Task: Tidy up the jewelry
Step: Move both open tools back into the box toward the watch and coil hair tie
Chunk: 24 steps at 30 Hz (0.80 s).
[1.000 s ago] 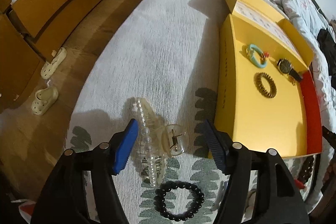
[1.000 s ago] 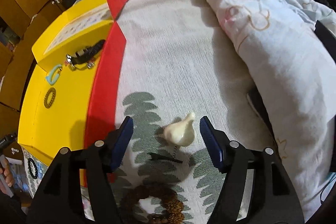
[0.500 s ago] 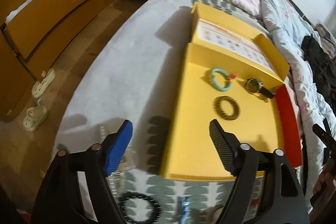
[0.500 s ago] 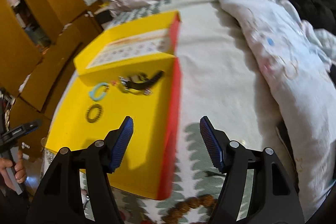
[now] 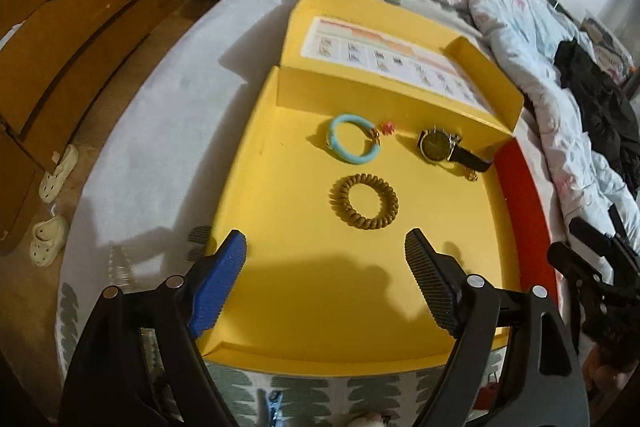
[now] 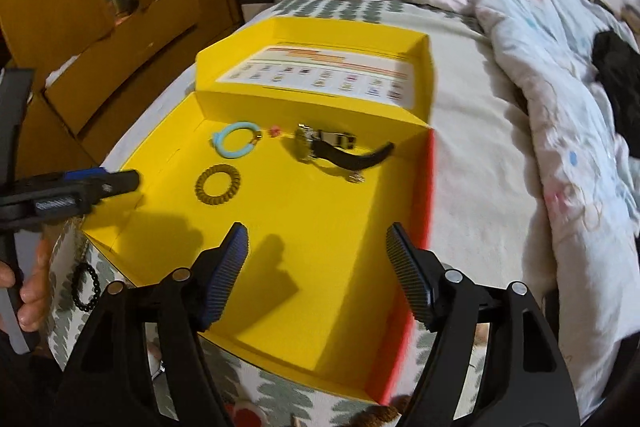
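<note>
While both tongs hang empty over the shallow yellow cardboard box (image 5: 248, 163)
Left gripper (image 5: 326, 281) and right gripper (image 6: 316, 265), jaws just widened, nothing between; next piece belongs on bare floor nearer than the coiled brown hair tie (image 5: 364, 202)

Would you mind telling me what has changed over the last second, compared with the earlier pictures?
Both grippers swung from the loose pieces on the bedspread to above the yellow box. The left gripper left the clear hair clip, the right gripper the cream clip; both jaws have just been opening, with nothing between them. The blue bracelet, coil hair tie and watch stayed put.
</note>
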Motion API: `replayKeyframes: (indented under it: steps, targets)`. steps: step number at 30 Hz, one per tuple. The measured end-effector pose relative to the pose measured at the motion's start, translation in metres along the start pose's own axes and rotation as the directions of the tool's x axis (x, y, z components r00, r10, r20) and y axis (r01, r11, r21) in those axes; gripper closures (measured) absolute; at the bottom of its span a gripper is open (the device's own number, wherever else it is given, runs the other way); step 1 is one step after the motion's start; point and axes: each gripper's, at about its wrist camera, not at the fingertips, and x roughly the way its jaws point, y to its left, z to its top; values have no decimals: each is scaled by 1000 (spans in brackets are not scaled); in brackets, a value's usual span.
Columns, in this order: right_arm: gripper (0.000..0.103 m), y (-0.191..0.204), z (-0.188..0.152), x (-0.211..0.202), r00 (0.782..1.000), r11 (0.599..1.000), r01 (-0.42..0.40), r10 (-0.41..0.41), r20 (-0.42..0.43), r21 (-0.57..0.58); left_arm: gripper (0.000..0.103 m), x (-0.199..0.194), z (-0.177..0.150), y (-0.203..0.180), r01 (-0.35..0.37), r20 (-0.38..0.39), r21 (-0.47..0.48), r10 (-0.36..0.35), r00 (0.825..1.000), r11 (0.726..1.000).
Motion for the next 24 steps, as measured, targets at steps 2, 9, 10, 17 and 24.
replayKeyframes:
  steps: [2, 9, 10, 17, 24]
  targets:
    - [29, 5, 7, 8, 1000, 1000, -21, 21, -9, -4, 22, 7, 1, -4, 12, -19, -5, -12, 1000, 1000]
    - [29, 5, 28, 35, 999, 999, -37, 38, -32, 21, 22, 26, 7, -14, 14, -66, -9, -15, 998, 1000]
    - [29, 6, 33, 43, 998, 999, -39, 40, -49, 15, 22, 29, 8, -14, 13, -74, -10, -14, 997, 1000]
    - [30, 3, 60, 79, 994, 996, -86, 86, -73, 5, 22, 54, 12, -7, -5, -139, -25, 2, 990, 1000]
    - [32, -2, 84, 114, 983, 993, -109, 113, -143, 36, 22, 64, 18, -2, -18, -159, -41, 11, 987, 999]
